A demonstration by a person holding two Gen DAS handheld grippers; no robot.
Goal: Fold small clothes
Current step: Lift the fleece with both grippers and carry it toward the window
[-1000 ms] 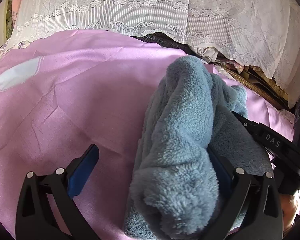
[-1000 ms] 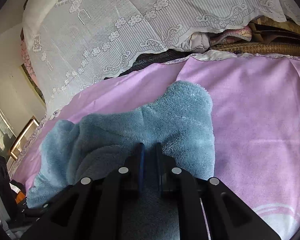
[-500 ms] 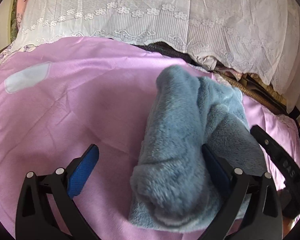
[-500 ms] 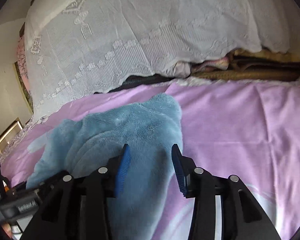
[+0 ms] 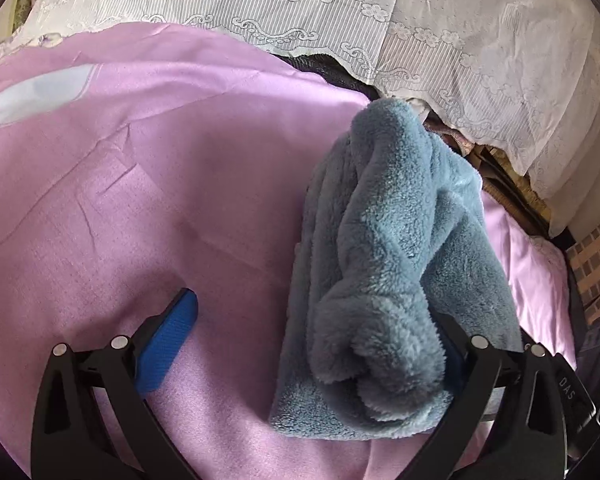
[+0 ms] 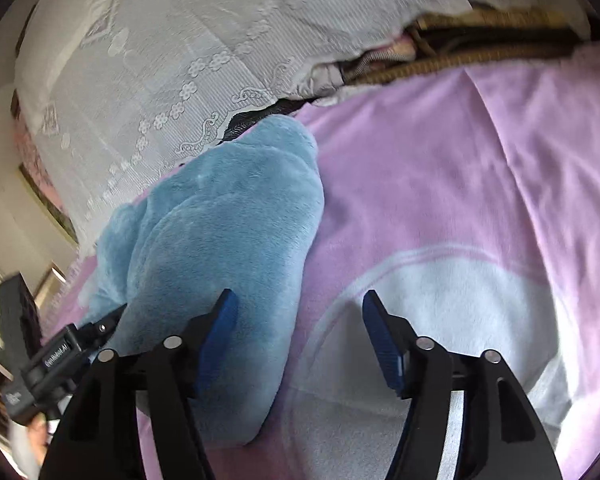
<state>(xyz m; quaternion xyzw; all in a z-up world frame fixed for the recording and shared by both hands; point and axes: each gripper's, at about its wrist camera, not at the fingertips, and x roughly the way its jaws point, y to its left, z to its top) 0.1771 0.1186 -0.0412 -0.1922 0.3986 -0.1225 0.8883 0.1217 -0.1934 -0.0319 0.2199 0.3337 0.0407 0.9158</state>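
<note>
Both tools, left (image 5: 312, 344) and right (image 6: 296, 332), are released, the right just opened; the garment (image 6: 220, 240) is folded, so withdrawal is called for.

A pink bedsheet (image 5: 172, 184) is spread over the bed, creased and marked with pale printed patches (image 6: 452, 304). Behind it, a white lace cover (image 5: 440, 32) with flower trim is draped over a stack of folded bedding (image 6: 460, 56), whose brown and pink edges are exposed beneath the lace hem. A brick-patterned surface (image 5: 598, 264) is seen at far right.
</note>
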